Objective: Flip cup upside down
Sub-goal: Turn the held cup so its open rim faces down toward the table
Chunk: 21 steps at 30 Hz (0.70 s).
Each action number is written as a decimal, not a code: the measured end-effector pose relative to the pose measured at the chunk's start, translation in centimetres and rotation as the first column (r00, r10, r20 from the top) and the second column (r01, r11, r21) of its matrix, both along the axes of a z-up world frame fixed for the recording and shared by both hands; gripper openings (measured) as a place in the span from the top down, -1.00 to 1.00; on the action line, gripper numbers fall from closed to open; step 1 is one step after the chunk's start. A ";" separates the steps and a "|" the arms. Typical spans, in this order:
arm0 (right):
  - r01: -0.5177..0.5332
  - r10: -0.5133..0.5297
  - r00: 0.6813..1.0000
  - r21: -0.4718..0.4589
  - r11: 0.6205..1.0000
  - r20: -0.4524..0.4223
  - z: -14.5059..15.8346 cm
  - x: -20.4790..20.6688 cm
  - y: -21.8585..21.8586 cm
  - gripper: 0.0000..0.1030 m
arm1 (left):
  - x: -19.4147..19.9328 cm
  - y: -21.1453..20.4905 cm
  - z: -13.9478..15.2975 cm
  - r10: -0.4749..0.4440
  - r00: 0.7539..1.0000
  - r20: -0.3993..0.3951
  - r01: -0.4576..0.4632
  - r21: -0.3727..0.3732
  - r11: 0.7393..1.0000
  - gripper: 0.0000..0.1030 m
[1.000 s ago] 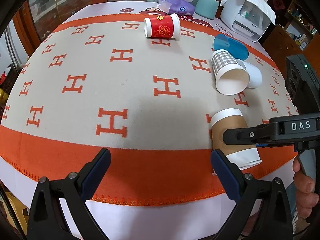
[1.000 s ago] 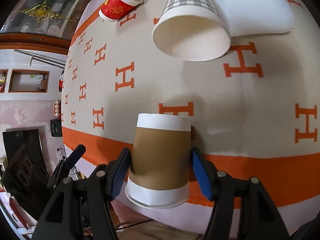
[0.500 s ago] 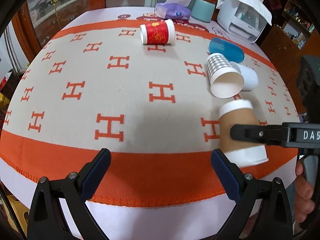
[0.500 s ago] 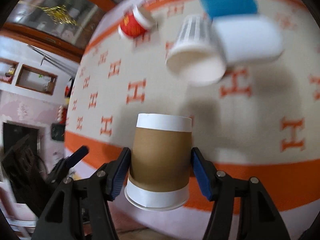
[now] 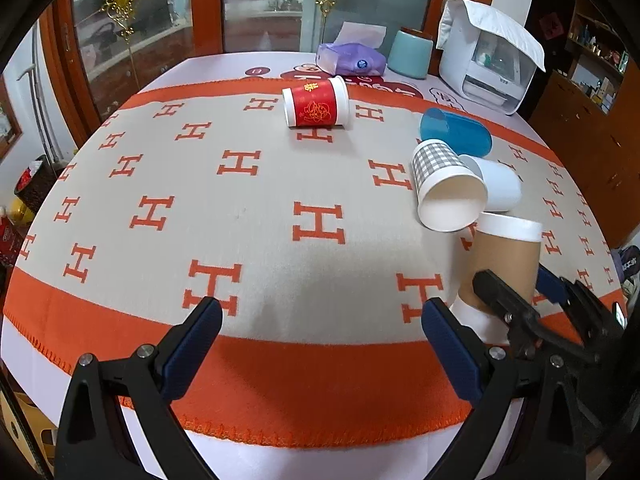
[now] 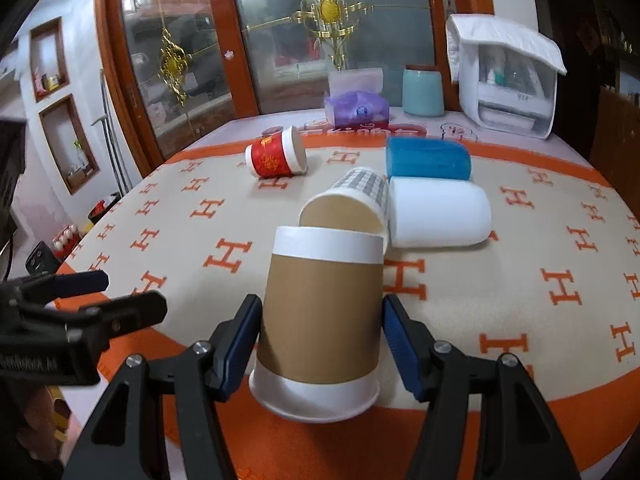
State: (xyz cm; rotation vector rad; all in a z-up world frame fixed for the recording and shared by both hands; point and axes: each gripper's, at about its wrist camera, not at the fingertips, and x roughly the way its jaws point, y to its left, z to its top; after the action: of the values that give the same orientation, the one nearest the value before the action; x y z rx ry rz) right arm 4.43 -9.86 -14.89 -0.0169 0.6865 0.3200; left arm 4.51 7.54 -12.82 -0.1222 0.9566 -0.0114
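A brown paper cup (image 6: 322, 316) with white bands stands between the fingers of my right gripper (image 6: 322, 340), mouth down, base up and slightly tilted, near the front orange border of the cloth. The pads sit at its sides and look shut on it. The cup also shows in the left wrist view (image 5: 502, 264), with the right gripper (image 5: 516, 292) around it. My left gripper (image 5: 320, 344) is open and empty over the front of the cloth, left of the cup.
A checked cup (image 5: 446, 188), a white cup (image 5: 498, 186), a blue cup (image 5: 456, 132) and a red cup (image 5: 316, 108) lie on their sides on the H-patterned cloth (image 5: 200, 200). A tissue pack (image 5: 352, 62), a teal canister (image 5: 410, 54) and a white appliance (image 5: 490, 60) stand at the back.
My right gripper has turned the brown cup from lying on its side to nearly upright with its mouth down. The left gripper has pulled back and tilted up a little.
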 end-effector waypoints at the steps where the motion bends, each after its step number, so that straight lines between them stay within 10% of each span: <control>1: -0.006 0.006 1.000 -0.003 1.000 0.005 -0.2 -0.3 0.1 -0.20 | -0.1 0.0 0.0 0.001 1.000 0.005 -0.001 0.001 1.000 -0.93; 21: -0.044 0.047 0.998 -0.101 0.994 0.036 -1.3 -3.8 0.8 -0.22 | -1.5 -0.7 -0.4 -0.013 1.000 0.015 0.012 0.016 1.000 -0.92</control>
State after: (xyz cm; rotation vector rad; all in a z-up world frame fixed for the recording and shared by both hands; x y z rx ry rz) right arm 0.63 -9.01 -16.21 -0.1336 0.6639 0.3282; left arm 3.01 6.86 -13.24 -0.1017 0.9421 -0.0164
